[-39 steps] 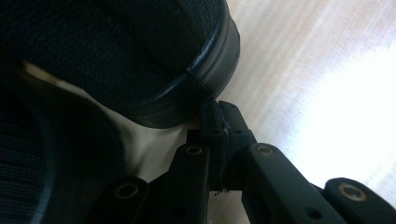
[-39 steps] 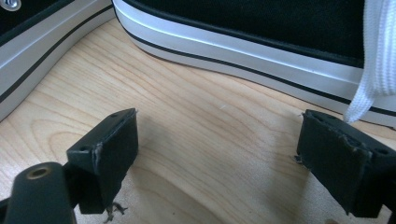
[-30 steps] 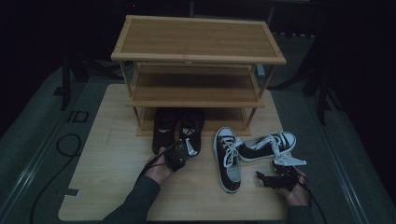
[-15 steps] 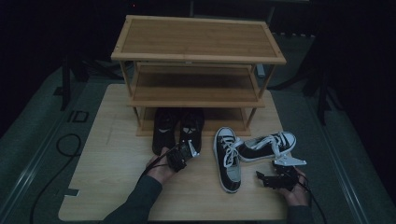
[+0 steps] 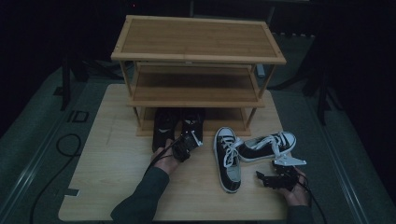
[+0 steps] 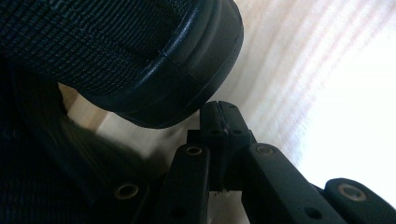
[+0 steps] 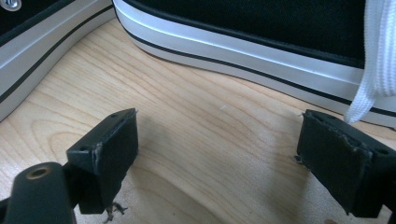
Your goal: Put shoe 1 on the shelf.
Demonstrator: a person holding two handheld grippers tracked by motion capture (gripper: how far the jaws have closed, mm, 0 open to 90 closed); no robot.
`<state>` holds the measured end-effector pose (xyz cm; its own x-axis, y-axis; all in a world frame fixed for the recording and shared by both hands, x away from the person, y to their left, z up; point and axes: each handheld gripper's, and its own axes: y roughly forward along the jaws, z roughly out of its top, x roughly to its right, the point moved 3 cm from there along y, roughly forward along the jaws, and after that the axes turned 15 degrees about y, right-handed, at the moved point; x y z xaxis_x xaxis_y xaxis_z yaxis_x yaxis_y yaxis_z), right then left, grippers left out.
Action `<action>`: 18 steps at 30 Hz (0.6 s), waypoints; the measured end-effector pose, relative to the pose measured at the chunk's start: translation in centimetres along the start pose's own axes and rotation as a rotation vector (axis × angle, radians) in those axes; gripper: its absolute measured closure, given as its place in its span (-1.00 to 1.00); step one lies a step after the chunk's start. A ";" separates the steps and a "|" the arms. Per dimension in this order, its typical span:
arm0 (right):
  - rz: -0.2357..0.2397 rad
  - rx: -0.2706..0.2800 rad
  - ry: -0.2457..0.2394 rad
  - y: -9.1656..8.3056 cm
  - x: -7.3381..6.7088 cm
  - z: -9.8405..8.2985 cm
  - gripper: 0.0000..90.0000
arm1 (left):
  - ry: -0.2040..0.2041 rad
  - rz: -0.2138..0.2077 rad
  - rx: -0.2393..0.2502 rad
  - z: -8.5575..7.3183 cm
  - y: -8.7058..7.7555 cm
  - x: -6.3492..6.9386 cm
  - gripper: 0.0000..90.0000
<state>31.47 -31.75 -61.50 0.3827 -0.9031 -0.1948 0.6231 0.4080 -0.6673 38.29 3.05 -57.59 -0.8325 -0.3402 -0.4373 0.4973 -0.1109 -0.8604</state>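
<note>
The left gripper [image 5: 190, 141], jaws closed on nothing, has pushed forward against the heel of the right black shoe [image 5: 192, 122], which has slid toward the rack [image 5: 196, 56] at the table's [image 5: 107, 163] far edge; its mate [image 5: 163, 126] lies beside it. Judged: the pair is nearly stowed. The black shoe is mesh with a rounded rubber rim. The right gripper [image 5: 271, 179] rests open near the front right corner, beside glossy-soled canvas sneakers [image 5: 252, 149].

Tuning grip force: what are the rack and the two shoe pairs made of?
Shoe rack: looks like bamboo or light wood, striped grain, matte. Black shoes: woven mesh upper, smooth rubbery dark toe rim. Black-and-white sneakers: probably canvas, glossy white rubber sidewall, white laces.
</note>
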 end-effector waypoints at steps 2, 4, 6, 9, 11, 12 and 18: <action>0.000 0.000 0.000 0.0 0.0 0.0 -0.72 | -0.015 0.001 -0.004 0.3 0.2 -0.2 1.00; 0.000 0.000 0.000 0.0 0.0 0.0 -0.72 | -0.022 0.009 -0.017 0.6 0.5 -0.6 1.00; 0.001 0.000 0.000 0.0 0.0 0.0 -0.72 | -0.033 0.019 -0.026 0.9 0.8 -0.9 1.00; 0.001 0.000 0.000 0.0 0.0 0.0 -0.72 | -0.054 0.033 -0.032 1.2 1.3 -1.4 1.00; 0.001 0.000 0.000 0.0 0.0 0.0 -0.72 | -0.071 0.032 -0.031 1.2 1.5 -1.7 1.00; 0.001 0.000 0.000 0.0 0.0 0.0 -0.72 | -0.075 0.032 -0.027 1.3 1.6 -1.7 1.00; 0.002 0.001 -0.002 0.0 0.0 0.0 -0.72 | -0.079 0.031 -0.025 1.4 1.9 -2.1 1.00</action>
<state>31.50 -31.72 -61.50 0.3852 -0.9019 -0.1953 0.6227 0.4102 -0.6663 41.30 2.25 -57.92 -0.7943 -0.4159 -0.4429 0.5157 -0.0762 -0.8534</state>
